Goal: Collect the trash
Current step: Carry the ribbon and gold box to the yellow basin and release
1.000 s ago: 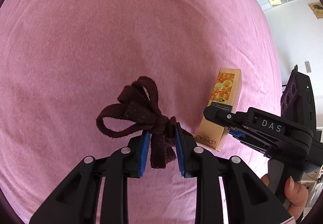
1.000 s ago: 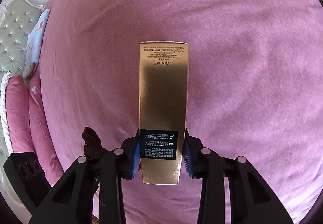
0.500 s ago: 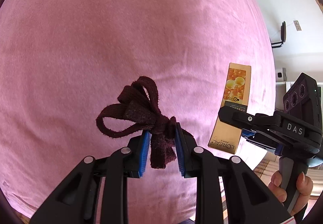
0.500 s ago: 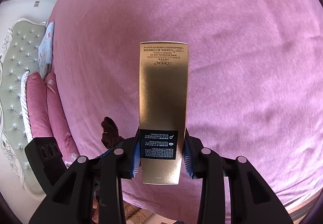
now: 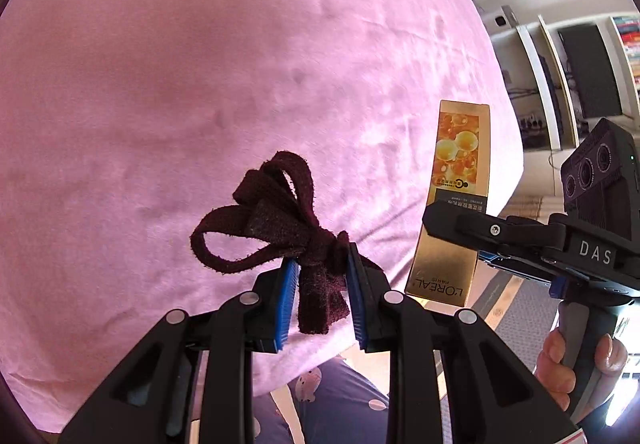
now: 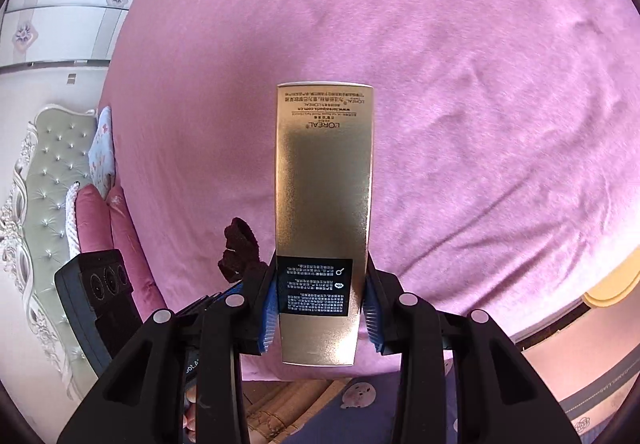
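My left gripper (image 5: 319,276) is shut on a knotted dark maroon fabric strip (image 5: 280,220) and holds it above the pink bed. My right gripper (image 6: 320,308) is shut on a tall gold L'Oreal carton (image 6: 323,204), held lengthwise between the blue pads. The carton also shows in the left wrist view (image 5: 452,200), to the right of the strip, with the right gripper (image 5: 456,232) clamped across it. A bit of the maroon strip (image 6: 240,248) shows in the right wrist view, left of the carton.
The pink bed cover (image 5: 200,84) fills most of both views. Pink pillows (image 6: 100,220) and a tufted headboard (image 6: 44,172) lie at the left of the right wrist view. The bed's edge and floor (image 5: 512,308) show low in the frames.
Both grippers have pulled back from the bed with their loads. The bed's edge, the floor and the room's furniture have come into view. Both grips are unchanged.
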Motion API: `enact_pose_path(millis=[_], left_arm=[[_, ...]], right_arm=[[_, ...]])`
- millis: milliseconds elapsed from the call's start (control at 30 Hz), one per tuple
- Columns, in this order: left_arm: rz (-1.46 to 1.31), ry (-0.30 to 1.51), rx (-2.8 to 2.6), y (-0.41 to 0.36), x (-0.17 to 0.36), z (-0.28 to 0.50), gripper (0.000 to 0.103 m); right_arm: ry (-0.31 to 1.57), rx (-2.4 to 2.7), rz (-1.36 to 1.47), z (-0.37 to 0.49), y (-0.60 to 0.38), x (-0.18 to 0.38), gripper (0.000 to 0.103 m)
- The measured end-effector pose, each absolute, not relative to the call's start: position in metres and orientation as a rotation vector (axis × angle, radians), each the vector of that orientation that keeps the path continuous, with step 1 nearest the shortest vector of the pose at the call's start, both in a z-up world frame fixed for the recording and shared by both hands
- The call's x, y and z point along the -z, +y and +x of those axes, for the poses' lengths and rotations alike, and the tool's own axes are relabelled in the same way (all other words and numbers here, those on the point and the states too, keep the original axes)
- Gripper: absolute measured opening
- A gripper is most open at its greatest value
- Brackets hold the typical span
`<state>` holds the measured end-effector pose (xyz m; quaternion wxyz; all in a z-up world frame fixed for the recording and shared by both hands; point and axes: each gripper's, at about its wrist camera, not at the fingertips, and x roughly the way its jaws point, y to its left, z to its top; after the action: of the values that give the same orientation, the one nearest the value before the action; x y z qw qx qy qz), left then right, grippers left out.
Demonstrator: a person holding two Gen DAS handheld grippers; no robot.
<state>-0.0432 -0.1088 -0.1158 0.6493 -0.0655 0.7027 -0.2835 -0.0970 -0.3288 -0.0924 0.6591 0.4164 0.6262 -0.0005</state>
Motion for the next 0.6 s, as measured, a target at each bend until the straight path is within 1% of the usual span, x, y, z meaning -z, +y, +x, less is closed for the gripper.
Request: enact_pose_path(millis=[267,400,600], left_arm=[[0.041,1.632,0.819,-0.231,0.109,-0.112,0.025],[0.149,1.652,0.901,-0.292,0.113,-0.159,0.025],[0.273,1.699,0.983,-0.375,0.123,-0.218,0.025]], right_arm=[[1.350,0.200,1.046,-0.218,-0.428,0.086,0.035],[1.312,0.298,1.066,-0.281,-0.478,0.084,0.035],[1.289,0.414,1.148,-0.369,-0.547,0.101,0.035]])
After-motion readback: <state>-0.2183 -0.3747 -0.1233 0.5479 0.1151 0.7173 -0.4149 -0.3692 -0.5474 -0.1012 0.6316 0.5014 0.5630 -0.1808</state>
